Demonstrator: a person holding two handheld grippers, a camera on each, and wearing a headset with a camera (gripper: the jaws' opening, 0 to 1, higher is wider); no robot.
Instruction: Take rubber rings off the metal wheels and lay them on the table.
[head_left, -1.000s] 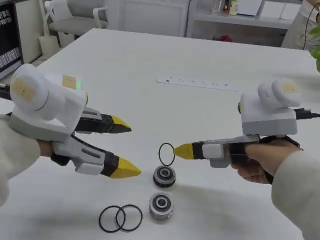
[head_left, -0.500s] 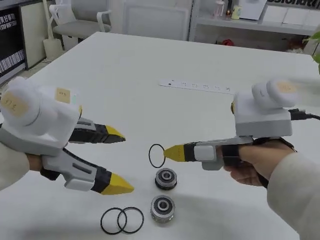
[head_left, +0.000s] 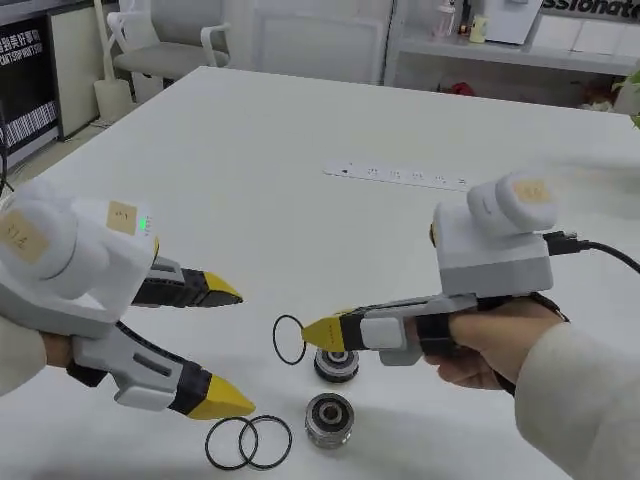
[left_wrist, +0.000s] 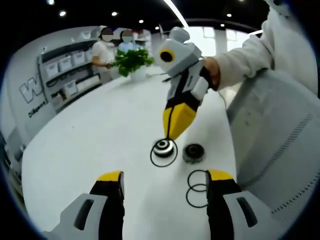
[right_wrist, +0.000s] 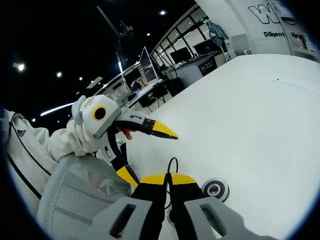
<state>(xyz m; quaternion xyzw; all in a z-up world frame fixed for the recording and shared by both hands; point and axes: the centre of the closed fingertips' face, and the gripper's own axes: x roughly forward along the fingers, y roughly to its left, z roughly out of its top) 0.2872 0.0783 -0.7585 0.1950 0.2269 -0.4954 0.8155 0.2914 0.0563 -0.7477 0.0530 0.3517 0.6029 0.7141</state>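
My right gripper (head_left: 312, 333) is shut on a thin black rubber ring (head_left: 289, 340), held upright just left of a metal wheel (head_left: 336, 365) whose top the gripper covers. A second wheel (head_left: 329, 418) lies nearer me. Two loose black rings (head_left: 248, 441) overlap flat on the table beside it. My left gripper (head_left: 230, 350) stands open left of them, holding nothing. From the left gripper view, the right gripper (left_wrist: 179, 117) dangles the ring (left_wrist: 163, 155) in front of a wheel (left_wrist: 164, 146). In the right gripper view the ring (right_wrist: 171, 165) rises from the shut jaws.
A white power strip (head_left: 405, 175) lies farther back on the white table (head_left: 250, 150). A chair (head_left: 170, 50) and shelves stand behind the table. Two people and a green plant (left_wrist: 132, 60) are past the table's far end in the left gripper view.
My right gripper has carried the ring left, from above the farther wheel to beside it. The left gripper stays open and has hardly moved. The head camera has shifted.
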